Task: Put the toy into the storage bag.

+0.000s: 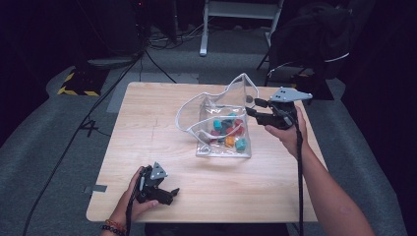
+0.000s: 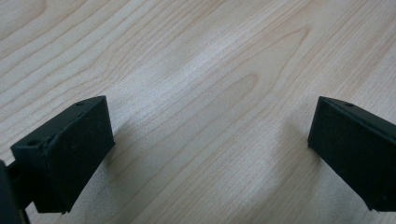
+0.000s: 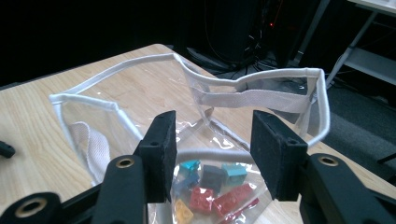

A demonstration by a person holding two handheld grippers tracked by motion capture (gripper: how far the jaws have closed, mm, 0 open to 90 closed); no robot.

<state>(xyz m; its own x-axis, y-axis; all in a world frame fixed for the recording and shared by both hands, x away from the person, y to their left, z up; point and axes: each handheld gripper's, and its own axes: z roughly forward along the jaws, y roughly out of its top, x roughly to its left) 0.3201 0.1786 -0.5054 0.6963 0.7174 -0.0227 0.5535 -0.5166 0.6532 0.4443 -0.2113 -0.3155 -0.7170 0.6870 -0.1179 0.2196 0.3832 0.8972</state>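
A clear plastic bag (image 1: 223,123) with a white rim stands open near the middle of the wooden table (image 1: 162,142). Several small bricks (image 1: 227,132) in red, blue, teal and orange lie inside it (image 3: 212,186). My right gripper (image 1: 252,107) hovers open at the bag's right edge, and its jaws frame the bag's white rim (image 3: 261,77) from above with nothing between them. My left gripper (image 1: 173,193) rests open low over the table's front left, with bare wood (image 2: 210,116) between its jaws.
The table's front edge lies just behind the left gripper. Past the far edge are grey floor, cables, a yellow-and-black striped base (image 1: 78,83), a white stand (image 1: 236,14) and a dark chair (image 1: 314,34).
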